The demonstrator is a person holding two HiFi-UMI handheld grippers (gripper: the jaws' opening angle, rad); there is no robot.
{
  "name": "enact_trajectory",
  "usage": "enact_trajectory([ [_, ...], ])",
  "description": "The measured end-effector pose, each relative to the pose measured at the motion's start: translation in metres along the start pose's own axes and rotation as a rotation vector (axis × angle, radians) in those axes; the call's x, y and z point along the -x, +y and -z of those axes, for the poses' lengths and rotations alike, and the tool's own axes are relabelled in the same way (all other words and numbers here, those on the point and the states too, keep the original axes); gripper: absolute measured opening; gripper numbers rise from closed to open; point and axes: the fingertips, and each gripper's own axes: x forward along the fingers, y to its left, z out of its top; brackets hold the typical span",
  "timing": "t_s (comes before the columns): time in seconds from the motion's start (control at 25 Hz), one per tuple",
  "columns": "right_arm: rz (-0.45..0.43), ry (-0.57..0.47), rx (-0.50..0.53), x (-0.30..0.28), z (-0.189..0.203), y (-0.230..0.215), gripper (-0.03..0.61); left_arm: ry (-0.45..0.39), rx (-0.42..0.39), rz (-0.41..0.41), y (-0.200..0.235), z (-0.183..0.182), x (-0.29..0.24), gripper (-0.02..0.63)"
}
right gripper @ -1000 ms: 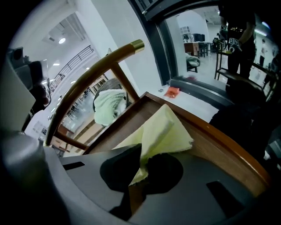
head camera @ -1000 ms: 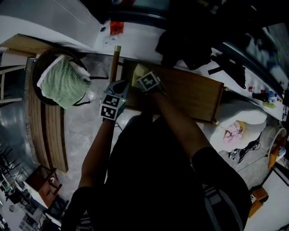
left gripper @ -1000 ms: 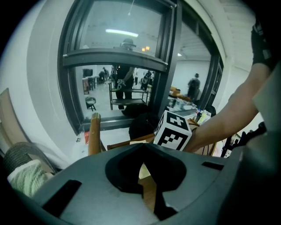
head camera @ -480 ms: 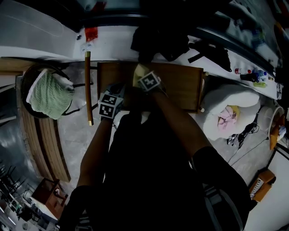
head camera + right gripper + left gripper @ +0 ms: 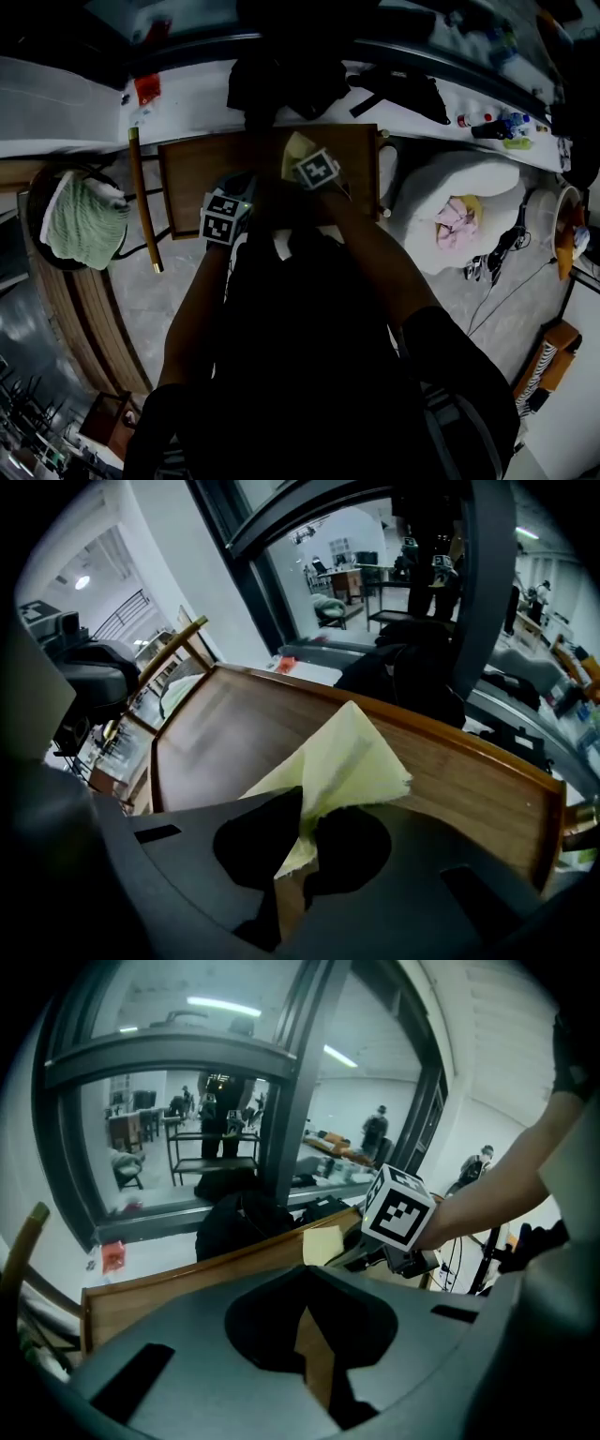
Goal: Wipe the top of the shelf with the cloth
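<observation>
The brown wooden shelf top [image 5: 197, 173] lies below me in the head view. My right gripper [image 5: 302, 161] is shut on a pale yellow cloth [image 5: 294, 148] and holds it on the wood about mid-way along the top. In the right gripper view the cloth [image 5: 349, 759] fans out from the jaws over the shelf top [image 5: 220, 728]. My left gripper [image 5: 234, 192] hovers at the shelf's front edge, to the left of the right one. Its jaws [image 5: 305, 1314] look shut with nothing in them; the cloth [image 5: 323, 1244] shows beyond them.
A basket with a green cloth [image 5: 80, 220] stands at the left, with a wooden pole [image 5: 142, 202] between it and the shelf. A white cushion-like bag [image 5: 455, 192] sits right of the shelf. Dark bags [image 5: 281, 80] rest on the white ledge behind.
My right gripper has carried the cloth from the shelf's left end toward its middle. The left gripper has come from beside the left end to over the front edge.
</observation>
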Motion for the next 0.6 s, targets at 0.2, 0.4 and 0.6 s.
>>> enact_trajectory([
  [0.2,0.075,0.011,-0.069,0.032,0.038,-0.051,0.031,0.007,-0.036,0.05,-0.035,-0.01,-0.024,0.011],
  [0.4,0.151,0.025,-0.12,0.061,0.071,-0.092,0.031,0.009,-0.063,0.09,-0.063,-0.018,-0.04,0.011],
  [0.6,0.192,0.037,-0.165,0.08,0.091,-0.118,0.031,-0.004,-0.075,0.101,-0.076,-0.024,-0.046,0.011],
])
